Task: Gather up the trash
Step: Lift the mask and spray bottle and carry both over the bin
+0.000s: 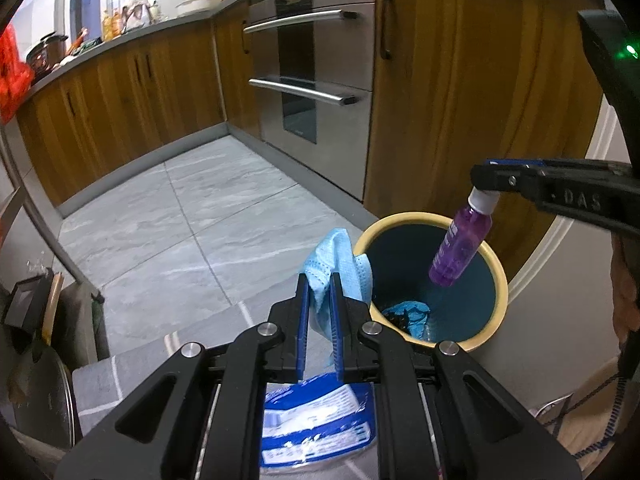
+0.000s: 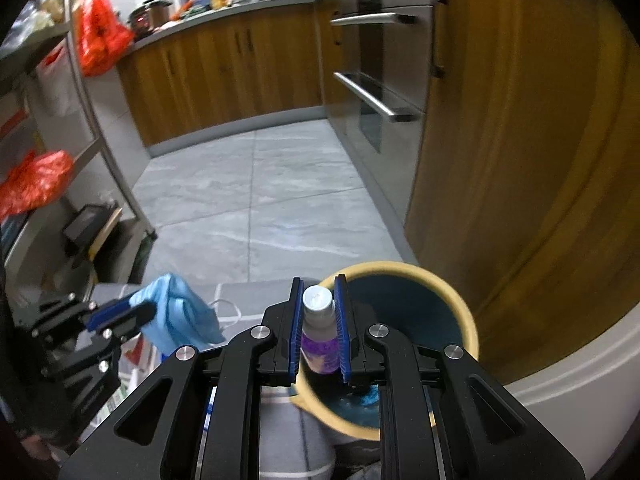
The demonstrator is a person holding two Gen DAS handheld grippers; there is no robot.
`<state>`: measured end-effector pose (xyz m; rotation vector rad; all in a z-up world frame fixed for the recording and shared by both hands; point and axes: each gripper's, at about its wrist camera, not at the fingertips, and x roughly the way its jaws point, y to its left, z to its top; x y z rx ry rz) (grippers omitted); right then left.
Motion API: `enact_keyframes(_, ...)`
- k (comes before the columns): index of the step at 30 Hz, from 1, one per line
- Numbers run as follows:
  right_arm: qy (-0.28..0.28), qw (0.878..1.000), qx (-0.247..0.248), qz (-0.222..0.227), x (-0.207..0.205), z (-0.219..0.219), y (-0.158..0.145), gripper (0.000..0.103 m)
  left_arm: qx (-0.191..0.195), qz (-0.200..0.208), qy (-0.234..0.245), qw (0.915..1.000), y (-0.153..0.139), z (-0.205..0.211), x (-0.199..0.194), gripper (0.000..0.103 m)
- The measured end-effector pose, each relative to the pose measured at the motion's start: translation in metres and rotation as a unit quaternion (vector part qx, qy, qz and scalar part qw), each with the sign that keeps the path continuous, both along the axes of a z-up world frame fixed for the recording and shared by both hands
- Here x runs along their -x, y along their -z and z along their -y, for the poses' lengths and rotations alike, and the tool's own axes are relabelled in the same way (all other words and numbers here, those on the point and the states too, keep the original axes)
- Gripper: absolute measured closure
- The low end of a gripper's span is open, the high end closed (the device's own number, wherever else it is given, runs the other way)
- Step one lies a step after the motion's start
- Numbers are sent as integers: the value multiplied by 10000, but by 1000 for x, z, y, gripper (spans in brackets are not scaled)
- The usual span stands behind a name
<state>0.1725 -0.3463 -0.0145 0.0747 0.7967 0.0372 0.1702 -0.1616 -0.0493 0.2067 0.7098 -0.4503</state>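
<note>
A round bin [image 1: 496,268] with a yellow rim and dark teal inside stands on the floor by a wooden cabinet; some blue and black trash lies at its bottom. My left gripper [image 1: 319,280] is shut on a crumpled light-blue face mask [image 1: 340,258], held beside the bin's left rim. My right gripper [image 2: 318,286] is shut on the white cap of a small purple bottle [image 2: 318,344], which hangs over the bin's [image 2: 464,304] opening. In the left wrist view the bottle [image 1: 460,248] dangles tilted from the right gripper [image 1: 486,190]. The right wrist view shows the left gripper [image 2: 138,308] with the mask [image 2: 180,316].
A blue-and-white plastic package [image 1: 316,424] lies on a grey mat below the left gripper. Wooden cabinets [image 1: 120,112] and a steel oven [image 1: 320,76] line the far side of the grey tiled floor [image 1: 180,216]. A metal shelf with red bags [image 2: 36,180] stands at left.
</note>
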Motion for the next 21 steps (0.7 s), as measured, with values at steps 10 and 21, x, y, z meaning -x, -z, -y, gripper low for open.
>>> enact_keyframes(10, 415, 9990, 57, -180, -14, 46, 11, 87, 272, -84, 287, 9992, 1, 45, -3, 93)
enact_keyframes(21, 635, 9957, -104, -661, -42, 74, 43, 87, 185, -193, 576, 9980, 19, 102, -25, 93)
